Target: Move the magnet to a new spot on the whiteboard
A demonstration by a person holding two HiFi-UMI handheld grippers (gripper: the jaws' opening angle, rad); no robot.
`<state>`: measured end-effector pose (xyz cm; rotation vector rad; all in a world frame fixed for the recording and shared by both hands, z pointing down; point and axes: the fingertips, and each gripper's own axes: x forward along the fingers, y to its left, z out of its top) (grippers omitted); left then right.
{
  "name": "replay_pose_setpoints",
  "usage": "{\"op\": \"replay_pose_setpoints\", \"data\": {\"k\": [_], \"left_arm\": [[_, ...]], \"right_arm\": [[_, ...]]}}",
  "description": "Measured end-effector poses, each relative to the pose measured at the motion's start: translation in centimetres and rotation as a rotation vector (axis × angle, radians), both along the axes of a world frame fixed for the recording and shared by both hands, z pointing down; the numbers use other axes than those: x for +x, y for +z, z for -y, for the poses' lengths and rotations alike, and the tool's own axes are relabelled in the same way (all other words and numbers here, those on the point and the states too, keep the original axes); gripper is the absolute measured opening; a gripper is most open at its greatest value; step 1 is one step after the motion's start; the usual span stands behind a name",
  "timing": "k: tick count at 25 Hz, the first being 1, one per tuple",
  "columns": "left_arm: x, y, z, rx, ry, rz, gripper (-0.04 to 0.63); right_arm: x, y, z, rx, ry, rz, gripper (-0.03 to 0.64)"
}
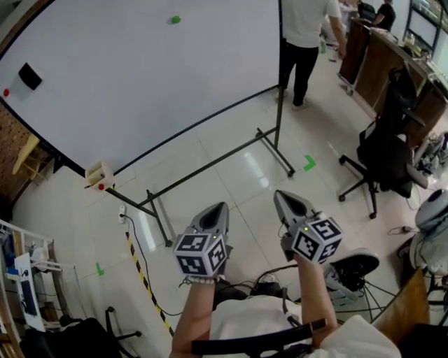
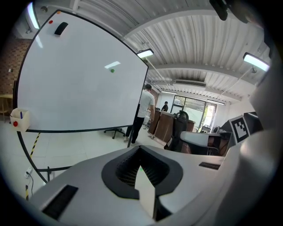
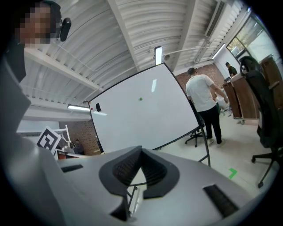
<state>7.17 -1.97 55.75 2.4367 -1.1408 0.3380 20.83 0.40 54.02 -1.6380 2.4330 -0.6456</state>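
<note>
The green magnet (image 1: pixel 175 19) is seen high on the whiteboard (image 1: pixel 140 91), well apart from both grippers: in the head view it lies toward 12 o'clock from the left gripper (image 1: pixel 218 207) and toward 11 o'clock from the right gripper (image 1: pixel 283 196). Neither gripper is touching the board. In the left gripper view the magnet is found at about 11 o'clock above the jaws, which are pressed together with nothing between them. In the right gripper view it sits almost straight up at 12 o'clock from jaws that are likewise pressed together and empty. A black eraser (image 1: pixel 29 75) and a small red dot (image 1: pixel 6 91) are seen near the board's 9 o'clock edge, far from the magnet. The board's upper part is cut off by the top edge of the head view, and the magnet is too small for its shape to be made out. A standing person (image 1: pixel 304 42) at 1 o'clock is cut off at the shoulders.
</note>
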Motion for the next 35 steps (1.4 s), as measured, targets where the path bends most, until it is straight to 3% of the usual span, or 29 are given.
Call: {"op": "replay_pose_setpoints", "data": {"k": [8,20,35], "left_arm": [[-3.7,-2.8,1.1,0.059,0.026,-0.001,0.0],[-11.6,-4.4,3.9,0.067,0.034,-0.077,0.0],[-14.0,-4.3,4.5,0.059,0.079,-0.114,0.0]], "right_arm": [[-3.7,-3.3,0.5,0.064,0.024,-0.019,0.003],[-12.0,-4.7,2.2,0.047,0.043,-0.108,0.003],[-15.0,-4.0,2.4,0.008,0.073,-0.183,0.002]]}}
